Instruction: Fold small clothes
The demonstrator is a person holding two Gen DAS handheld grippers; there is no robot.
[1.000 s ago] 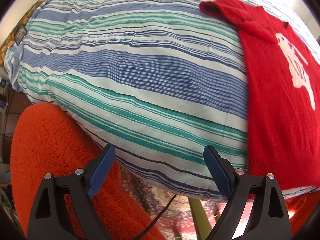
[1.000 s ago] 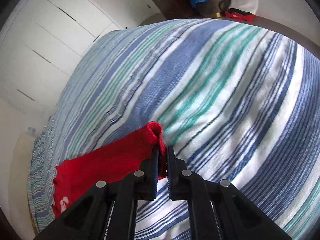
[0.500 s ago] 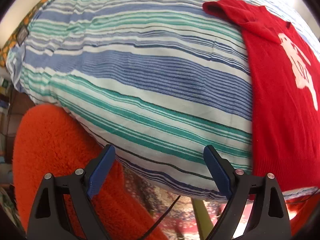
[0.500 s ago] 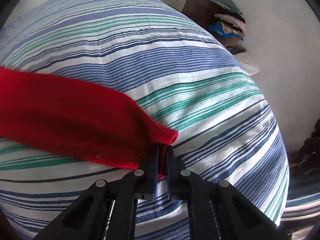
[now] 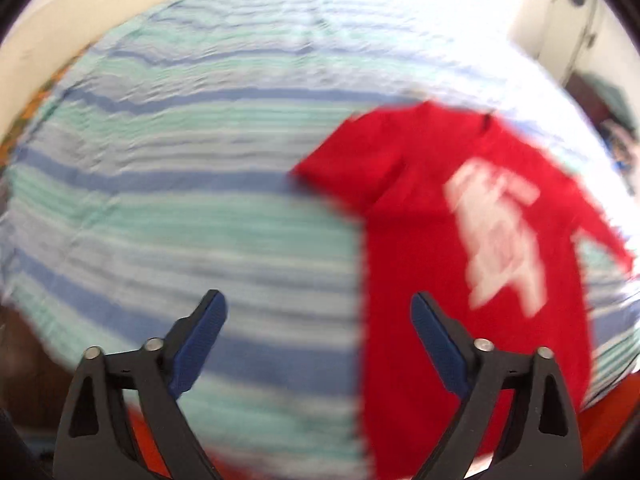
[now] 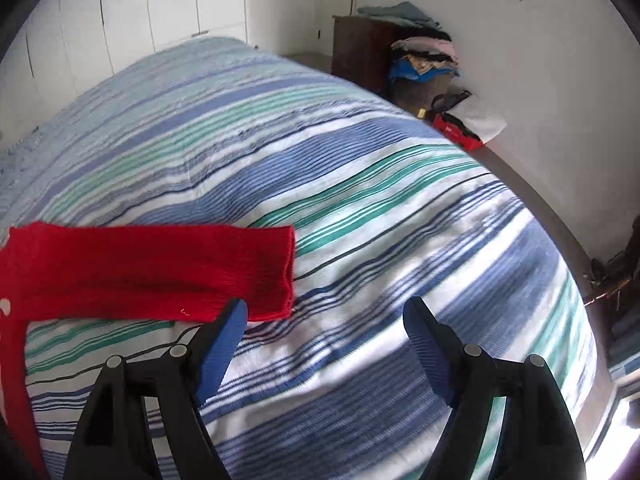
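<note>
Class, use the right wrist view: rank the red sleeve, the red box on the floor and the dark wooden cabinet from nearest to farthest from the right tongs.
1. Red sleeve: on the bedspread, its cuff just beyond the left finger of the open right tongs.
2. Red box: on the floor past the bed, right.
3. Dark wooden cabinet: against the far wall.
</note>
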